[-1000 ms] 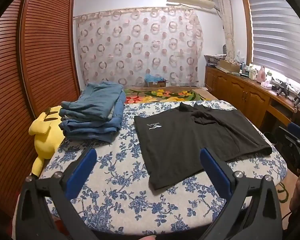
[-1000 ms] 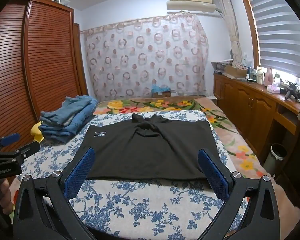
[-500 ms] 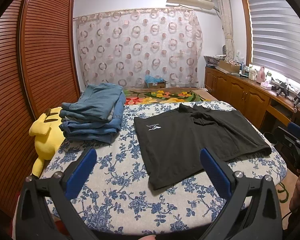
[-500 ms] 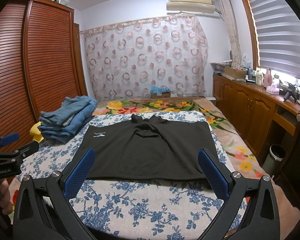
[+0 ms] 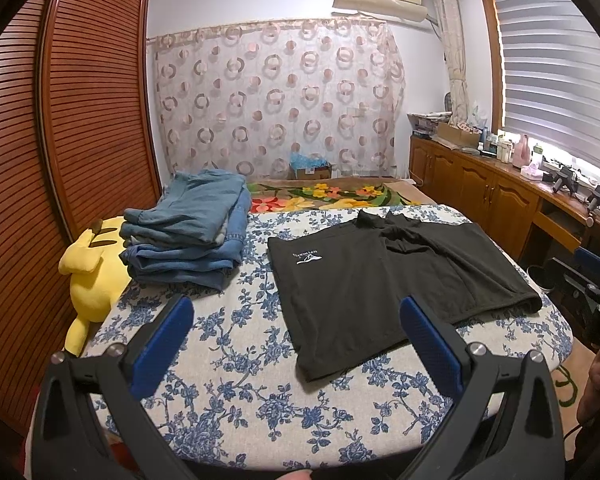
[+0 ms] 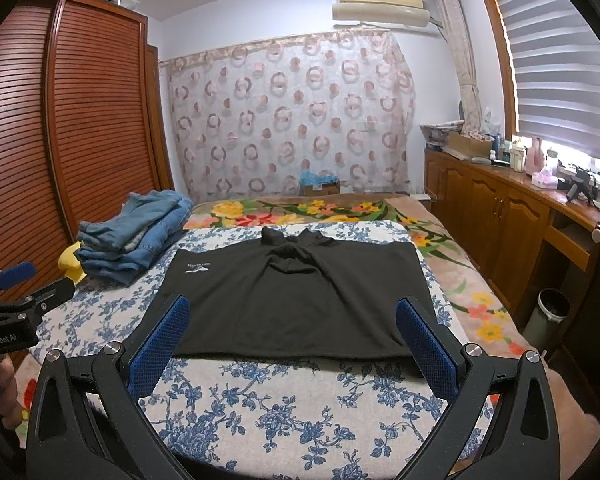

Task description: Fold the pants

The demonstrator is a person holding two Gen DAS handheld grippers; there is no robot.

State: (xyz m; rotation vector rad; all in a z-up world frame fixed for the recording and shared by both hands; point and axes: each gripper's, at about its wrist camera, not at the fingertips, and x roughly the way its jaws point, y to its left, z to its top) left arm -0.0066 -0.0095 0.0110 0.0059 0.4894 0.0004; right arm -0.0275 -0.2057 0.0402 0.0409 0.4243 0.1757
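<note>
Black pants (image 5: 380, 276) with a small white logo lie folded flat on the blue-flowered table top (image 5: 236, 360); they also show in the right wrist view (image 6: 292, 292). My left gripper (image 5: 296, 336) is open and empty, held above the table's near edge, short of the pants' near left corner. My right gripper (image 6: 292, 336) is open and empty, held just before the pants' near hem. Each gripper shows at the edge of the other's view: the right one (image 5: 592, 292) and the left one (image 6: 16, 292).
A stack of folded blue jeans (image 5: 192, 232) sits at the table's far left, also in the right wrist view (image 6: 136, 236). A yellow plush toy (image 5: 92, 272) lies beside it against the wooden wardrobe (image 5: 60, 160). Wooden cabinets (image 6: 500, 216) and a bin (image 6: 548, 312) stand on the right.
</note>
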